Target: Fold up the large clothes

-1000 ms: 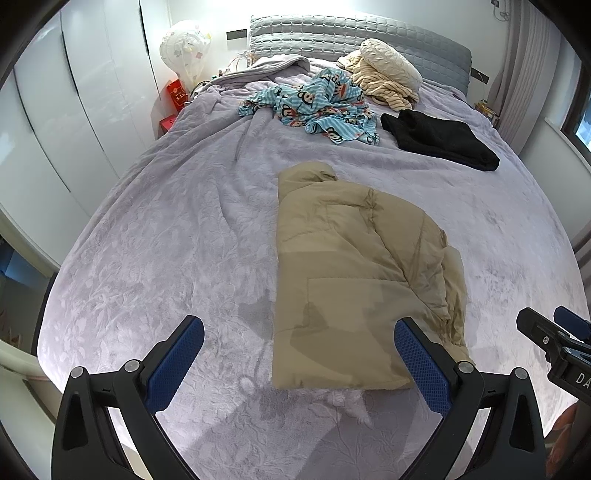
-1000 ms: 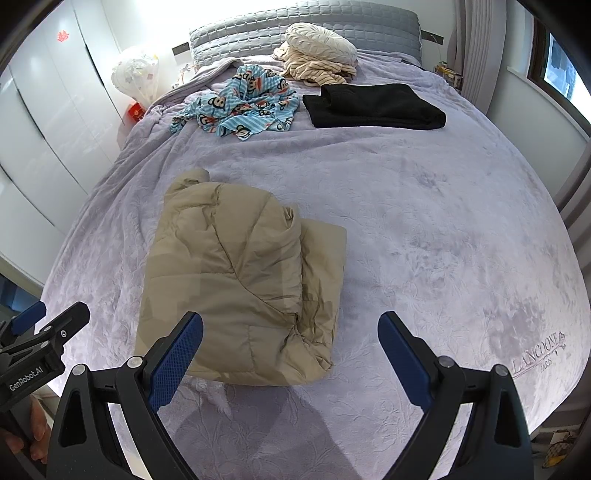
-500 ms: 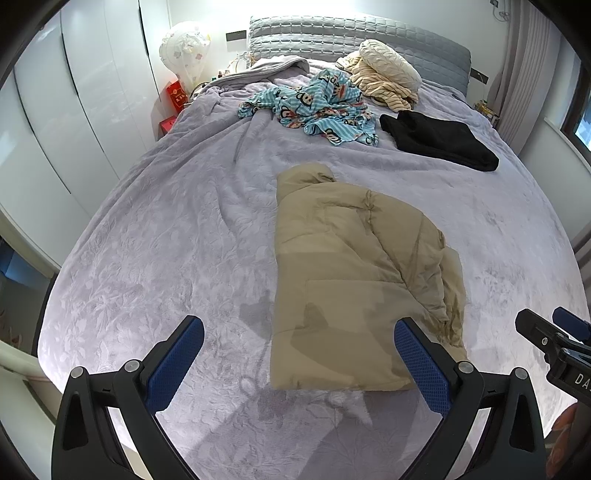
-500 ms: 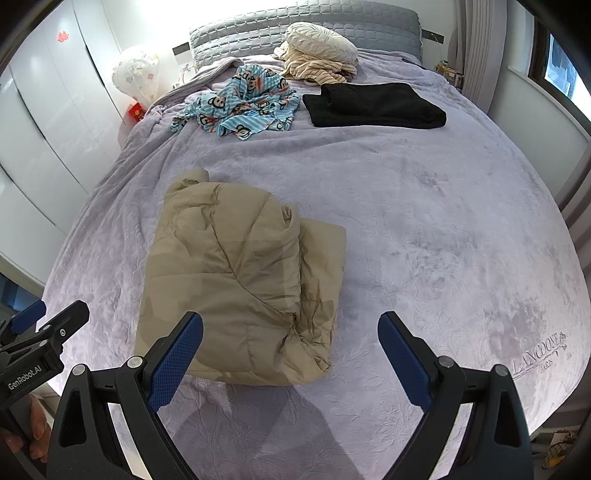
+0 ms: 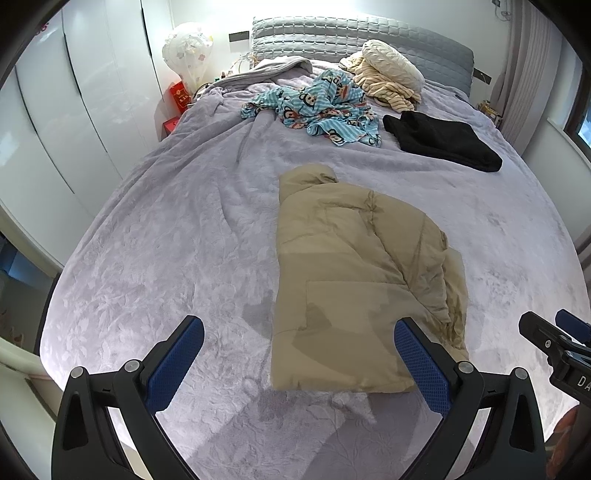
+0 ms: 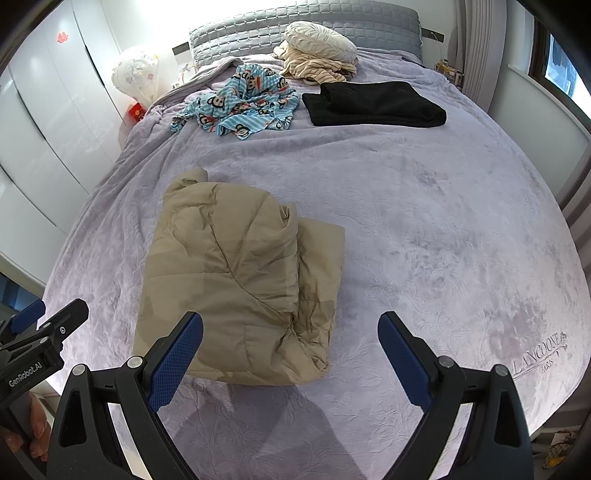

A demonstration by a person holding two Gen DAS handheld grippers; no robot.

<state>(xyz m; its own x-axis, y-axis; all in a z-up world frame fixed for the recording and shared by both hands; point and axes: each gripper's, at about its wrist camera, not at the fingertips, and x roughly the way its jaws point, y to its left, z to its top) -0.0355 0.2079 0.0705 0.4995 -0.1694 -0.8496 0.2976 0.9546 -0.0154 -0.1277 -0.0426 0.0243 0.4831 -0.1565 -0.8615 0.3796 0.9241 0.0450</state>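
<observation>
Left wrist view, nearest first: the left gripper point(image 5: 297, 354) hangs over the foot of the bed with its blue-padded fingers point(image 5: 176, 363) spread wide and nothing between them; at that view's right edge the black body of the other tool shows. From the right wrist view, the right gripper point(image 6: 290, 354) is likewise spread wide and empty, with a hand point(image 6: 27, 428) gripping the left tool at the lower left.

Just beyond both sets of fingers lies the tan quilted puffer jacket point(image 5: 354, 288), folded lengthwise into a long bundle on the lilac embossed bedspread point(image 6: 443, 229), hood end pointing toward the headboard and hem end nearest. One side panel is doubled over the body, leaving a rumpled open edge on its right.

It looks light, soft and springy, with a slick shell, so a fold may puff back and a shallow pinch may slide off. A sound hold would probably be the two near hem corners, pinching all layers deep, to carry the hem toward the hood.

Farther up lie a blue striped cartoon-print garment point(image 6: 243, 101), a folded black garment point(image 6: 373, 103) and a cream pillow point(image 6: 321, 37) on striped cloth by the grey quilted headboard point(image 5: 332, 33)
</observation>
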